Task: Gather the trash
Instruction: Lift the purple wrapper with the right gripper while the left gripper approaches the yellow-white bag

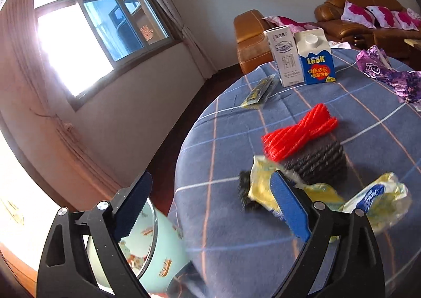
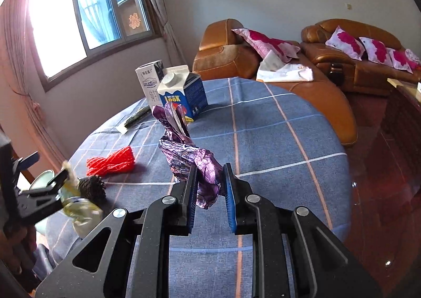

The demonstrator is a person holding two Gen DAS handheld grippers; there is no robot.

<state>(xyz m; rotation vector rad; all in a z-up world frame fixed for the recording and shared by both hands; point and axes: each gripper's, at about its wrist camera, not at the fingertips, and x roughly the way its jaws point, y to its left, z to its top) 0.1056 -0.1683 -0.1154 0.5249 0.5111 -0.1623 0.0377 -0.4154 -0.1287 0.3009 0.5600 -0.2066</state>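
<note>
Trash is partly in hand: the crumpled purple foil wrapper (image 2: 193, 163) is pinched between the blue ribbed pads of the right claw (image 2: 210, 199), narrowed onto it and lifted off the cloth above the middle of the counter (image 2: 276, 124), its crinkled, shiny sheet standing up in stiff folds. The left claw (image 1: 210, 206) stands wide apart at the counter's near left edge, and the crumpled pale yellow plastic wrapper (image 1: 263, 190) lies loose around its right finger; no pad presses on it, though blur hides whether it is falling or resting. Just past that edge, below, sits a pale blue round bin with cartoon prints (image 1: 147, 245), which I judge to be where the trash goes; whether anything is in it I cannot tell.

Left to collect, by my reading: the flat dark and yellow sachet (image 1: 259, 92) near the far left edge, limp and thin, and the two upright cartons at the far edge, a white rectangular carton (image 1: 284, 58) touching a blue and white gable-top carton with a round cap (image 1: 317, 61), both stiff card. A bundle of red ridged netting (image 1: 300, 132) rests on a dark grey ribbed netting roll (image 1: 321, 161) near the left edge, soft and springy; these may be trash too
</note>
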